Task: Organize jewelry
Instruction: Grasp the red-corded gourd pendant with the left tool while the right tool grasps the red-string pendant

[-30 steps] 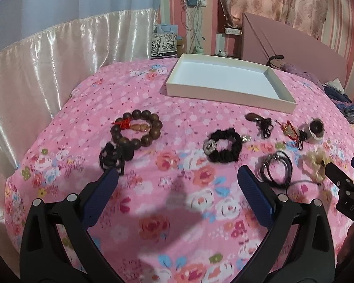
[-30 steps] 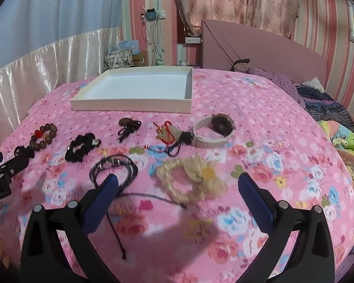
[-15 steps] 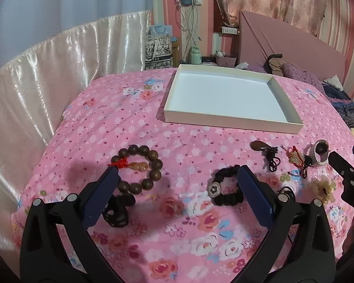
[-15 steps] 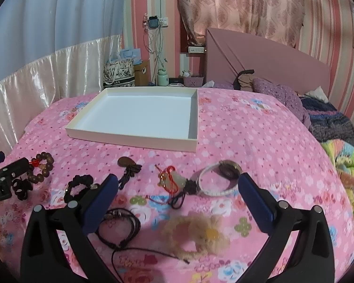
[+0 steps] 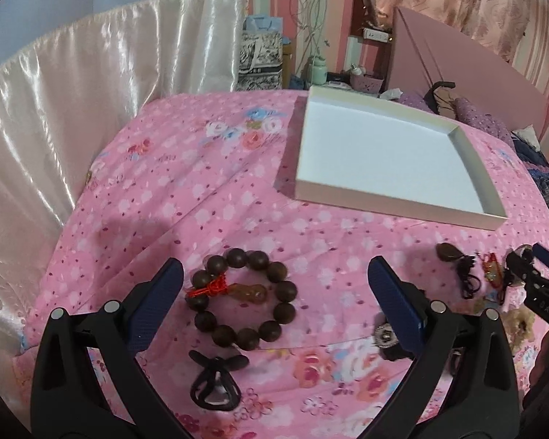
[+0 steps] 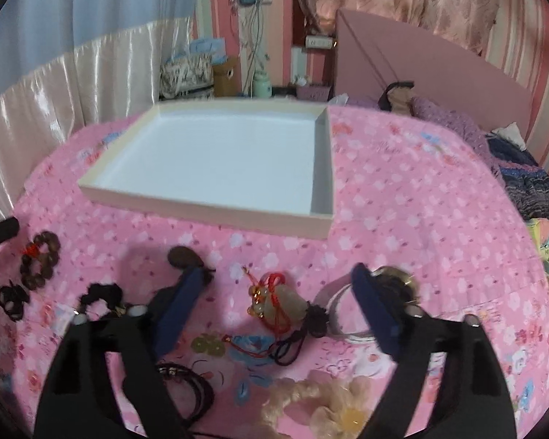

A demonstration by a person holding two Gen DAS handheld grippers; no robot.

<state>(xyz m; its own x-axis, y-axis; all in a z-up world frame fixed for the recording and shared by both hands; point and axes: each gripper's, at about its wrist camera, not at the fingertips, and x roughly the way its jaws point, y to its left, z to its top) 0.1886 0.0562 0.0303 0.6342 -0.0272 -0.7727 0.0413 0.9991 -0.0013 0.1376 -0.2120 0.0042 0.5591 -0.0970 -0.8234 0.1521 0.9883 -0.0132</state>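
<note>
Straddling round wooden beads (image 5: 243,298), left tool (image 5: 274,285) wide; right tool (image 6: 280,292) closing, empty.

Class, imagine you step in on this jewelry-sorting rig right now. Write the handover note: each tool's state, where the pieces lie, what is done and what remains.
Left tool: open, holding nothing, poised over the wooden bead bracelet on the pink bedspread.
Right tool: jaws closing, not yet gripping; the pale stone pendant on red cord lies between them.
White tray: on the bedspread beyond the jewelry, nothing in it.
Also on the bedspread: black scrunchie, brown pendant, cream flower hair tie, black cords.
Done: nothing placed.
Left: every piece, presumably into the tray.
</note>
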